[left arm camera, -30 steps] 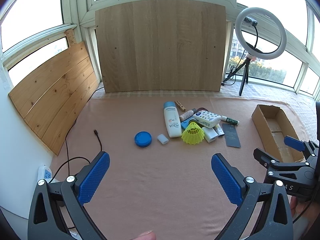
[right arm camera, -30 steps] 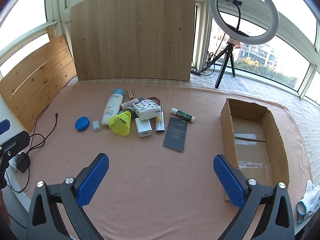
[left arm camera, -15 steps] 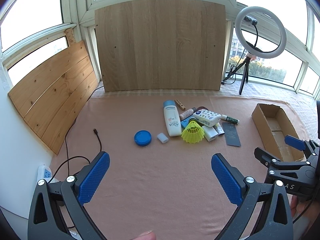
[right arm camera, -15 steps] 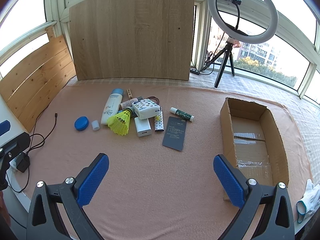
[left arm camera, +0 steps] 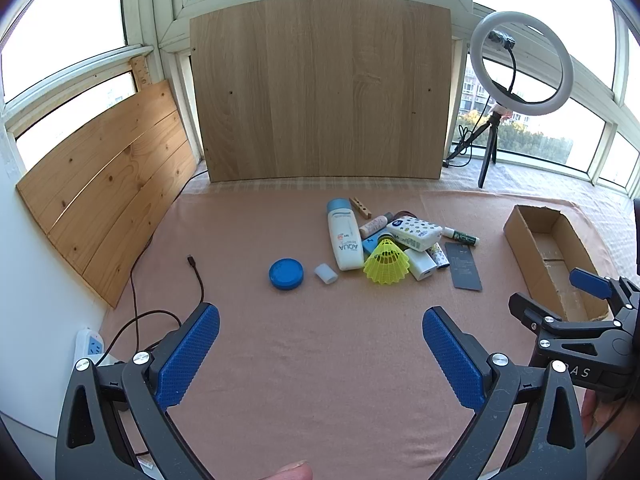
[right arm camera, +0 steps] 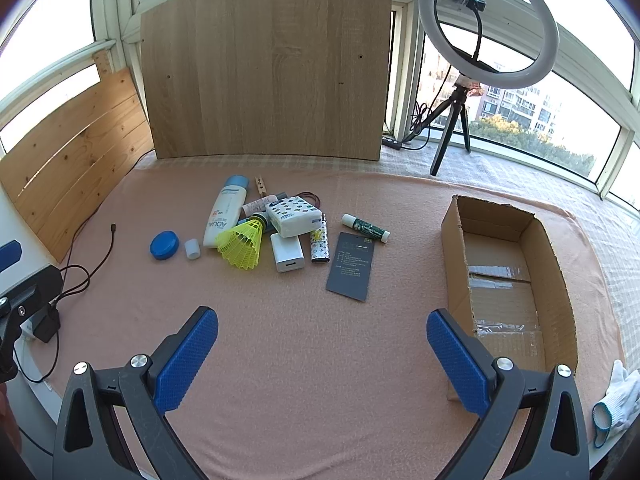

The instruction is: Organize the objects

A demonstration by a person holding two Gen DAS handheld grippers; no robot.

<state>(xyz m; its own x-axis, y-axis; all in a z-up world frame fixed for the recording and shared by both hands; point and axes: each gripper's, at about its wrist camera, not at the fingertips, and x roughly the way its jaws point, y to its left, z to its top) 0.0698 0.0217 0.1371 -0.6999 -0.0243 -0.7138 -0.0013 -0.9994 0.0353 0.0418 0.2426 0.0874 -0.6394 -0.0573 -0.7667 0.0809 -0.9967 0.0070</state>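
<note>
The scene is viewed from two wrist cameras held above the near edge of the cloth [left arm camera: 320, 380], both faced toward the back board [left arm camera: 320, 88]. The item pile [left arm camera: 384, 240] [right arm camera: 264, 228] and box [left arm camera: 552, 256] [right arm camera: 508, 280] are shared, seen from left and right respectively.

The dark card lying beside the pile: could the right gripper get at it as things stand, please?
Probably yes. The right gripper is open and empty, and only bare cloth lies between it and the dark card. The card lies flat and apart from the pile, so pinching its thin edge may be awkward.
</note>
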